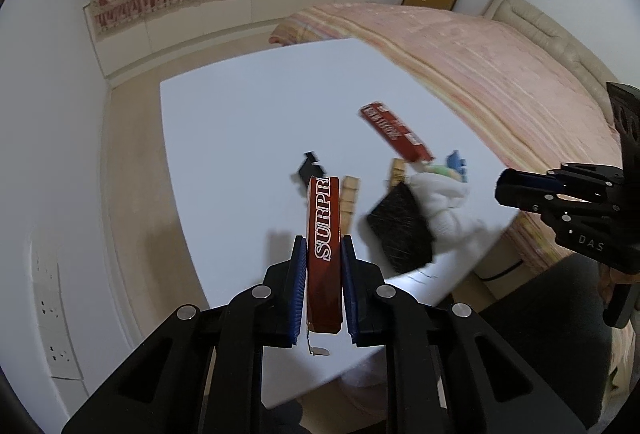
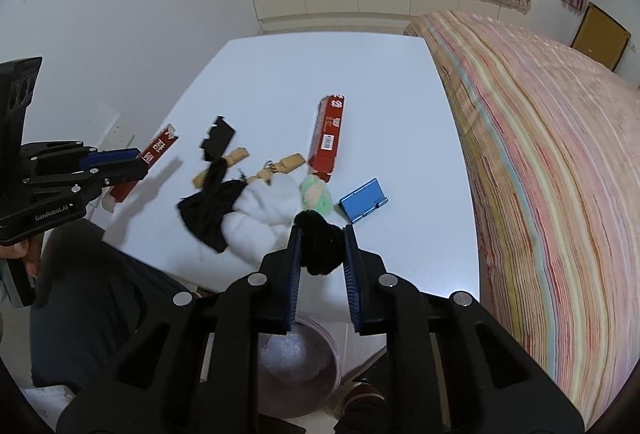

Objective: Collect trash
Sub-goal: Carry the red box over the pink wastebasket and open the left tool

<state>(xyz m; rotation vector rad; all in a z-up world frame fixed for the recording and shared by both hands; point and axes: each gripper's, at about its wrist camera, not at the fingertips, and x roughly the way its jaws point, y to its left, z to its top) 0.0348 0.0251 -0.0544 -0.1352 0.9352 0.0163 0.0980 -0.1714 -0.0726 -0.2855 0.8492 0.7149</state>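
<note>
My left gripper is shut on a long red carton and holds it above the white table; it also shows in the right wrist view. My right gripper is shut on a black fuzzy ball over the table's near edge. A second red carton lies on the table. A black card scrap, black cloth, white cloth and a green-white ball lie in a pile.
A blue phone stand and wooden hangers lie by the pile. A pink bin with white trash stands on the floor below the table's near edge. A striped bed borders the table's right side.
</note>
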